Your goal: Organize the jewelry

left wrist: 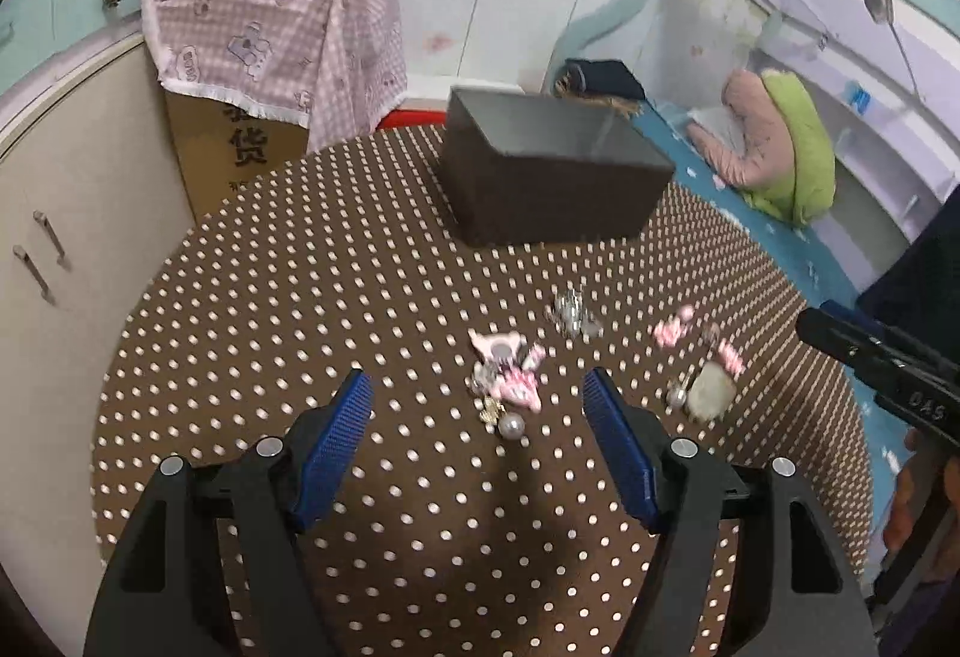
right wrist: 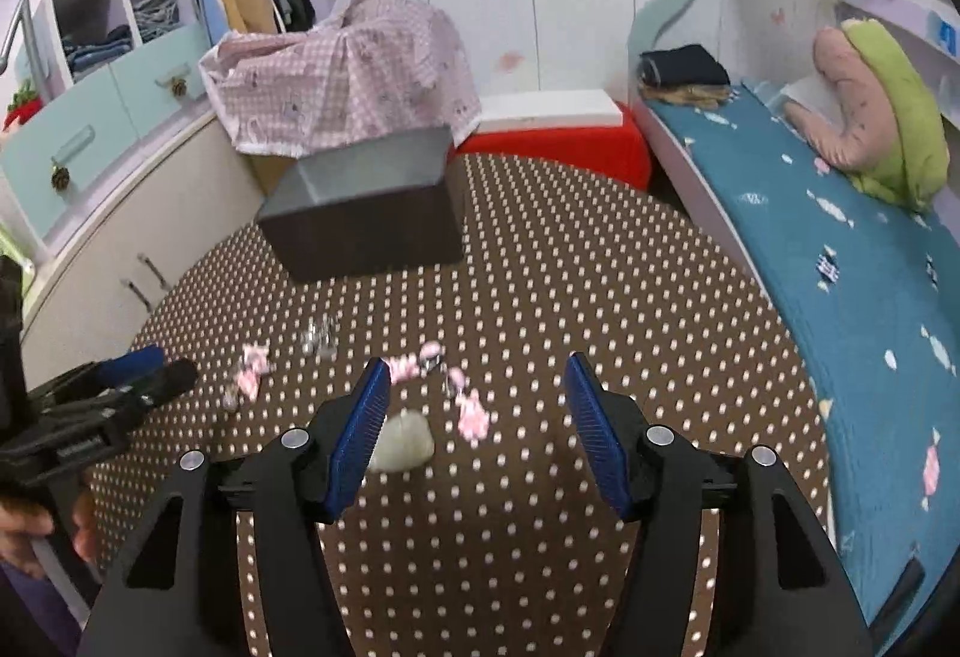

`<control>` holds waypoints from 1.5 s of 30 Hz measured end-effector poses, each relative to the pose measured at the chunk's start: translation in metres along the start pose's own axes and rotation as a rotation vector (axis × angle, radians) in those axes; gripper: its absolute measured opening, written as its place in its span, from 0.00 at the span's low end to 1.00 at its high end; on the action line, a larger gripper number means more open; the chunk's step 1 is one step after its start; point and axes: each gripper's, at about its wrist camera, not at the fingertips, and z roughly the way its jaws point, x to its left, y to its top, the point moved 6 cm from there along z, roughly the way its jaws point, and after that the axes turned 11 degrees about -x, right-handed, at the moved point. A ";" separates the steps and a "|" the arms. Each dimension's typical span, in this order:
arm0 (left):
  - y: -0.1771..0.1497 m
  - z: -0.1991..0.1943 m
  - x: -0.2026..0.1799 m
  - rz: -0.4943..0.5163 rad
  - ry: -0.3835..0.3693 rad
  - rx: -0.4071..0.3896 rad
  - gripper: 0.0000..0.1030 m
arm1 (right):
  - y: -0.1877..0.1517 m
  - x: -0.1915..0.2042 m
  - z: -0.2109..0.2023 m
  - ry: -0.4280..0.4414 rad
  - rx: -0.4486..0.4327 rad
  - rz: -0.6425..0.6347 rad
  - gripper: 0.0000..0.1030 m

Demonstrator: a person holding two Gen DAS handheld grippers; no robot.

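Both my tongs stand wide and hold nothing: left gripper (left wrist: 477, 405) hangs over the nearer cluster, right gripper (right wrist: 474, 393) beside the pale stone (right wrist: 401, 444). The jewelry lies loose on the dotted cloth (left wrist: 240, 327), in front of the dark box (left wrist: 540, 177) and well apart from it: pink bows (left wrist: 510, 375), a pearl (left wrist: 512, 425), a silver piece (left wrist: 570, 312), further pink pieces (left wrist: 675, 330).

Risk, as I judge it: the pieces touch and overlap, so closing on one may drag or tangle its neighbours. The pearl could roll off. Motion blur hides fine detail.

Orientation: the box's long axis runs roughly left to right across the left view, opening upward. The bows' axes I cannot tell.
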 end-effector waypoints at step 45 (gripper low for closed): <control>-0.012 -0.015 0.007 -0.010 -0.047 0.000 0.09 | -0.040 0.078 0.055 0.150 0.139 -0.195 0.32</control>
